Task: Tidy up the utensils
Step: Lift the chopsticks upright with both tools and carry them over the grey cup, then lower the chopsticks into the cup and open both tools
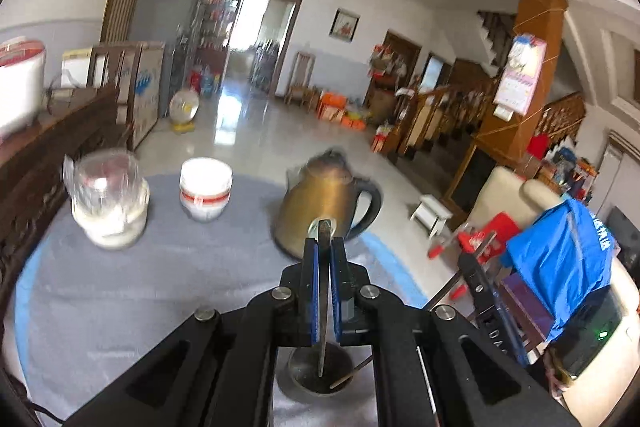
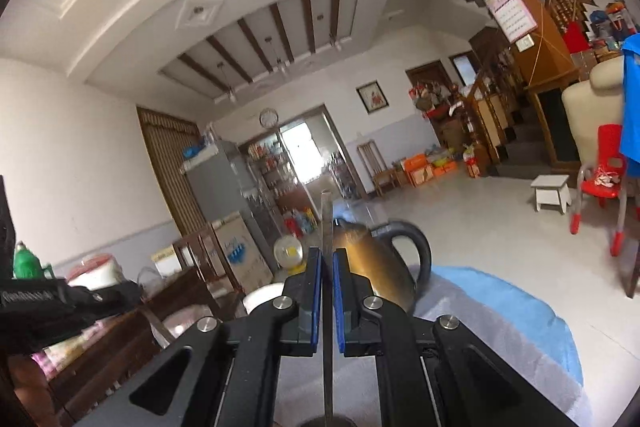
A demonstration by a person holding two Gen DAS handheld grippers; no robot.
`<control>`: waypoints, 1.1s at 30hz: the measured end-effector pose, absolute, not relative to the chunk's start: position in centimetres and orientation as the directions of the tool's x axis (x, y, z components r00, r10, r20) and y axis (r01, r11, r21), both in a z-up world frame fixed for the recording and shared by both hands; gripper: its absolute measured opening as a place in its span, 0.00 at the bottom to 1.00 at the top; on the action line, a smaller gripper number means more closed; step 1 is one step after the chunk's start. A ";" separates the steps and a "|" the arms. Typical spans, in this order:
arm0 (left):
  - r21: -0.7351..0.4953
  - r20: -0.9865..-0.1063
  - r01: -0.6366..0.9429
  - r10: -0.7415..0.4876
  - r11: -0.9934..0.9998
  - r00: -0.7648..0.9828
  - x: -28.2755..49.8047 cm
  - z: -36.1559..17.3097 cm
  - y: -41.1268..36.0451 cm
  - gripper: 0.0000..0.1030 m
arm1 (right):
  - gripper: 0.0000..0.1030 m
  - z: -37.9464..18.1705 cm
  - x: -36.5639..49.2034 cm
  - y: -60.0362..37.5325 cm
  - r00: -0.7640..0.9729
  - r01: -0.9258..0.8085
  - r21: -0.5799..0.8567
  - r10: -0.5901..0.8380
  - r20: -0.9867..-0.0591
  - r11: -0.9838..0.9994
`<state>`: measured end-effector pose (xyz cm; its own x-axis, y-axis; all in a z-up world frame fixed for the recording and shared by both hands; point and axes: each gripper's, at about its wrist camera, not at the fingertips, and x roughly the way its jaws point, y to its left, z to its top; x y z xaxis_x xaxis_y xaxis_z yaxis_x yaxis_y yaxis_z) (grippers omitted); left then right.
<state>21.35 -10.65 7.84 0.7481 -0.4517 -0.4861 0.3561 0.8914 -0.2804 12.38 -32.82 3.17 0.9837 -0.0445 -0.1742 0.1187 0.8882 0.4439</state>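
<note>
My left gripper (image 1: 325,247) is shut on a flat metal utensil (image 1: 322,311). Its handle end sticks up past the fingertips and its lower end hangs over a round metal holder (image 1: 320,373) on the grey table mat, where a thin wooden chopstick (image 1: 352,373) leans. My right gripper (image 2: 325,255) is shut on another thin metal utensil (image 2: 327,307), which runs upright between the blue pads; its top pokes above the fingertips and its lower end reaches the dark rim of the holder (image 2: 332,421) at the frame's bottom edge.
A brass kettle (image 1: 324,203) with a black handle stands just beyond the grippers, also in the right wrist view (image 2: 372,259). A glass jar (image 1: 110,199) and stacked white bowls (image 1: 206,193) sit at the table's far left. The right gripper's body (image 1: 492,299) is close on the right.
</note>
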 end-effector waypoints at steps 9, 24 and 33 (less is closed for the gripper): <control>-0.226 -0.635 0.345 -0.407 0.911 0.657 22.3 3.8 -11.0 0.09 | 0.10 0.3 12.6 -33.3 0.945 0.109 0.480 0.058 -0.321 0.870; -0.154 -0.686 0.240 -0.279 0.958 0.672 16.5 -1.1 -1.8 0.55 | 0.65 -1.7 3.9 -34.7 0.941 0.071 0.597 0.145 -0.306 0.799; -0.145 -0.820 0.159 -0.208 0.977 0.533 14.7 -8.8 0.2 0.55 | 0.41 -8.7 1.8 -32.0 0.835 0.049 0.625 0.311 -0.454 0.779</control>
